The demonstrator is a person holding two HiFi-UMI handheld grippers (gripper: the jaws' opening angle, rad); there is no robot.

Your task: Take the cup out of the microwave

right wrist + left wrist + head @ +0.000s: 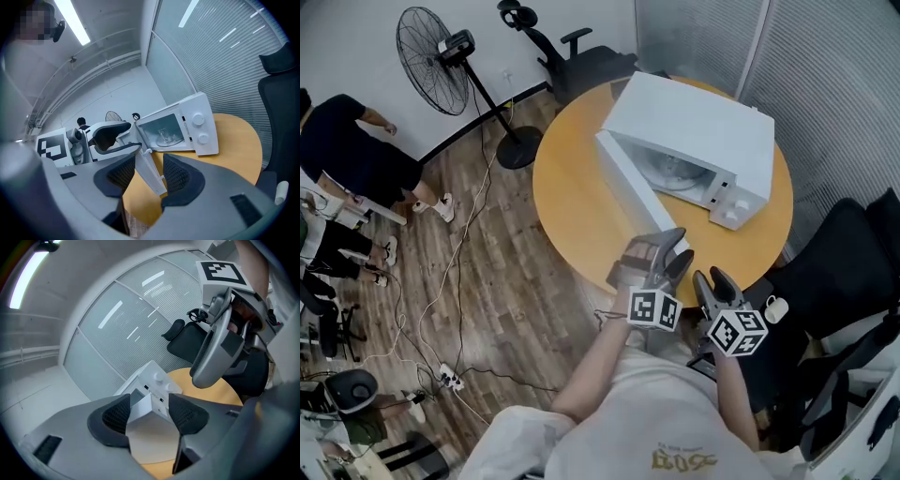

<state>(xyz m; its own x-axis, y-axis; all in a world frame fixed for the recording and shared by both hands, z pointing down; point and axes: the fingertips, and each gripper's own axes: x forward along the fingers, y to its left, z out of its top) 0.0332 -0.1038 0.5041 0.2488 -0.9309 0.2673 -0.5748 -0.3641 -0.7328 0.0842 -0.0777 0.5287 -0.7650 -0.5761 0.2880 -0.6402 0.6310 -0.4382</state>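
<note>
Found cup (165, 136) faintly visible inside open microwave (694, 122) on round table (572, 206). Saw left gripper (149, 413) unclenched, door (628, 192) edge between its jaws, unpressed. Noted right gripper (143, 176) just beside, released, empty.

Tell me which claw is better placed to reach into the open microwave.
Probably right. The right claw is open and empty, facing the open cavity of the microwave; the left claw sits at the door, whose edge stands between its jaws.
</note>
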